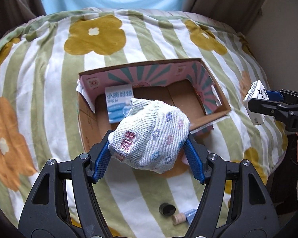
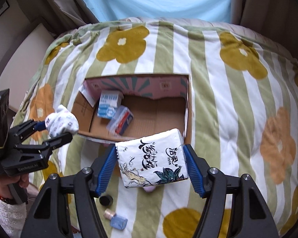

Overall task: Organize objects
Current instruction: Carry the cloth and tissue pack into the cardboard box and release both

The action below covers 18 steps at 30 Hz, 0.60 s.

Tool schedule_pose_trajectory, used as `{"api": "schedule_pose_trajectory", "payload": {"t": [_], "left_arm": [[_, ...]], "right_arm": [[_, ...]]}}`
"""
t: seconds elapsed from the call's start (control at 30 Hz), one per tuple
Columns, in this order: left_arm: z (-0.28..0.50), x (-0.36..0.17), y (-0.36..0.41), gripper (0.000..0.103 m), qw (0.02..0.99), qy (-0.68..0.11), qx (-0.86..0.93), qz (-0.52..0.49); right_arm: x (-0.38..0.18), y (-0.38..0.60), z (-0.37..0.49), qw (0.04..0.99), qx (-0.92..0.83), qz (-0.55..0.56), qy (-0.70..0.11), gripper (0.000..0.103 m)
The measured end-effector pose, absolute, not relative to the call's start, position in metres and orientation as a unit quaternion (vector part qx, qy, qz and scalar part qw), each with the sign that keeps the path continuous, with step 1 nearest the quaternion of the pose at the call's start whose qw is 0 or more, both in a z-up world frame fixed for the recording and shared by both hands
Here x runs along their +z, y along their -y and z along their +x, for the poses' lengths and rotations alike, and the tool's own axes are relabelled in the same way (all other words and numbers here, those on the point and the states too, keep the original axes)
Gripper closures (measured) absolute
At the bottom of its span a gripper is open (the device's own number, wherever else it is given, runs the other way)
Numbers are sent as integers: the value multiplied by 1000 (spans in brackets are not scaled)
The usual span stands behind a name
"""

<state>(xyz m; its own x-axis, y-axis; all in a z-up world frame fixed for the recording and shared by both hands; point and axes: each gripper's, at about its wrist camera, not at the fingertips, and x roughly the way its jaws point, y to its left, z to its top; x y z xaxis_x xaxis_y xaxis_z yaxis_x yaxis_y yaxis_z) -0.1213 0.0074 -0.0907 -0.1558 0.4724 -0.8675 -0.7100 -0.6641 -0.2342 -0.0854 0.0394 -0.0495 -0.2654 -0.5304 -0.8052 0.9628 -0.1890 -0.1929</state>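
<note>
Cardboard is the landmark here: an open cardboard box (image 2: 149,107) sits on a plush blanket (image 2: 218,79) striped green and white with big flowers, and both grippers hang at its near side with something to put in. The left gripper (image 1: 147,148) has its blue fingers (image 1: 101,158) closed around a balled white sock (image 1: 151,134) dotted with small flowers, held over the box's near-left corner. The right gripper (image 2: 150,164) pinches a white tissue pack (image 2: 152,156) with black lettering, just short of the box's near wall.

What worries me is the sock. It is soft and bulges well past the pads, so it may squeeze out, or on release catch the near wall and tumble onto the blanket instead of inside. The tissue pack is slick wrap held by its sides; if tilted it may slide. With both tools converging on one opening, they might also knock each other or nudge the light box across the soft bedding.

Only the right wrist view shows the clear plastic case (image 2: 122,121) lying inside beside the blue-and-white carton (image 2: 108,107) at the box's far-left corner; from the left wrist the sock hides it. Both views catch the leftovers nearer than the box: a small black cap (image 1: 166,208), a cork-stoppered blue bottle (image 2: 116,219).
</note>
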Motion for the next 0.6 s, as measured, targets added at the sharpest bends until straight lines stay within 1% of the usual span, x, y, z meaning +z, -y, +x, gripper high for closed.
{"api": "schedule_pose_trajectory", "payload": {"t": [0.1, 0.23, 0.37, 0.6], "left_arm": [[-139, -98, -16, 37, 377, -107, 759, -520], [-155, -114, -23, 37, 361, -98, 765, -524], [-164, -135, -26, 37, 345, -91, 767, -533], [-171, -168, -26, 37, 325, -81, 765, -550]], "right_arm": [[-51, -14, -93, 544, -702, 299, -348, 40], [-65, 18, -102, 558, -691, 280, -364, 40], [-78, 46, -112, 569, -680, 297, -354, 40], [-107, 74, -118, 572, -667, 311, -362, 40]]}}
